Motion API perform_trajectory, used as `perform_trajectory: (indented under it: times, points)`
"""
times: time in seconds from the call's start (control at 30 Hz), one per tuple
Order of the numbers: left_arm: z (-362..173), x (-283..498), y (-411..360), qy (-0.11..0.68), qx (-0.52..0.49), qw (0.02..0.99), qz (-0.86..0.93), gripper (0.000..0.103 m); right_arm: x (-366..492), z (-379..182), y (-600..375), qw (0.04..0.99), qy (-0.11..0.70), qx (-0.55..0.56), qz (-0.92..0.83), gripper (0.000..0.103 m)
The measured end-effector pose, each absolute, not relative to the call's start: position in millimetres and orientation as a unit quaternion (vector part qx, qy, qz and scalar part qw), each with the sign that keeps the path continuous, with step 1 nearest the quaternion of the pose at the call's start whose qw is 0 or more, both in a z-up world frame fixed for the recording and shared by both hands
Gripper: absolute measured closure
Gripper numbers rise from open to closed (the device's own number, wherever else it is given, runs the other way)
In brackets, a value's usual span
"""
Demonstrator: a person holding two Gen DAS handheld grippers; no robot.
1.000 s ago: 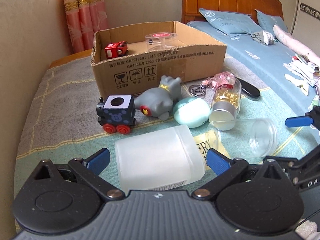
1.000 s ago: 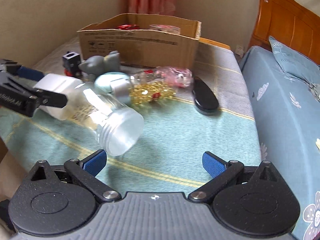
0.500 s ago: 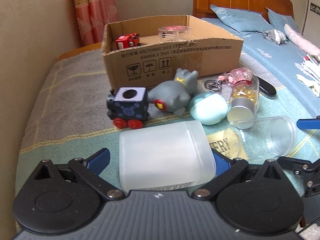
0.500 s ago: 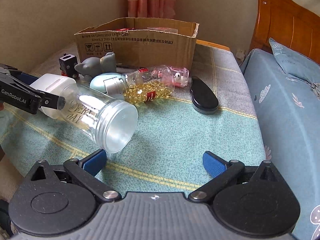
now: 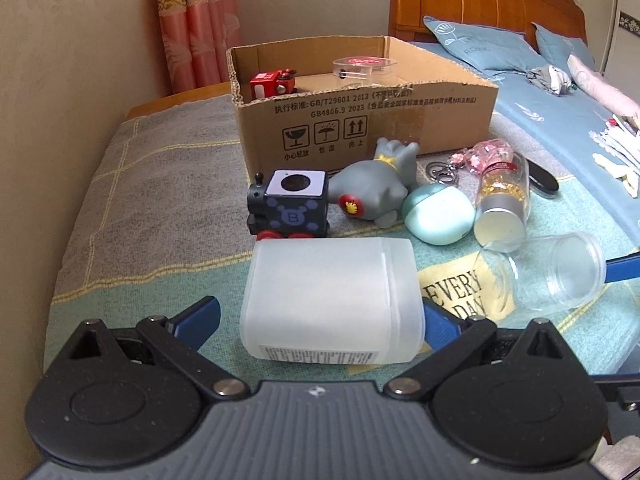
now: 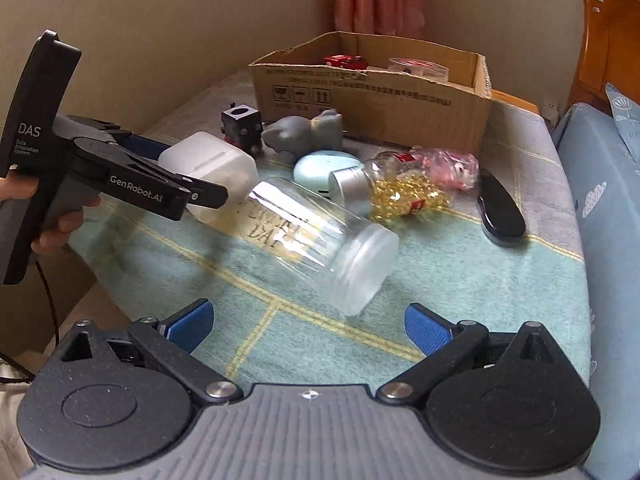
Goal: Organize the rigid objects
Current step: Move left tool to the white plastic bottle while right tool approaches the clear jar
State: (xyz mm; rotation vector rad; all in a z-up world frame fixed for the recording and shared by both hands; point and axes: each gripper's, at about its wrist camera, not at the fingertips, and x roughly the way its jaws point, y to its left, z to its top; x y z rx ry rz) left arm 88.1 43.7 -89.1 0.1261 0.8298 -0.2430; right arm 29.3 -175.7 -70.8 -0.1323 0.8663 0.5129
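While the left gripper sits wide apart around the white tub, the right gripper gapes empty near the jar.

Both tools spread wide.

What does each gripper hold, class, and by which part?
Nothing is held. The open left gripper flanks the white container at its labelled end, with a gap showing; the right gripper is open and empty.

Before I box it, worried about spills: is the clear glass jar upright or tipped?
Tipped: the clear glass jar lies on its side.
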Motion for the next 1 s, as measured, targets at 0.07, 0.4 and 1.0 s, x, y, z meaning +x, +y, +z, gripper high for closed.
perform_trajectory:
  times: [0.07, 0.4, 1.0]
  points:
    - [-86.9, 86.8, 44.8, 0.400, 0.059, 0.907, -0.121, 0.001, 35.9, -68.9, -168.5, 0.871, 0.415, -0.058, 0.257, 0.000]
    - [-64.4, 77.4, 62.7, 0.373, 0.039, 0.918, -0.130, 0.001, 68.4, -69.7, -141.3, 0.864, 0.434, -0.068, 0.247, 0.000]
    - [-67.3, 81.6, 59.1, 0.372, 0.050, 0.913, -0.160, 0.001, 80.7, -72.1, -120.8, 0.866, 0.470, -0.098, 0.140, 0.000]
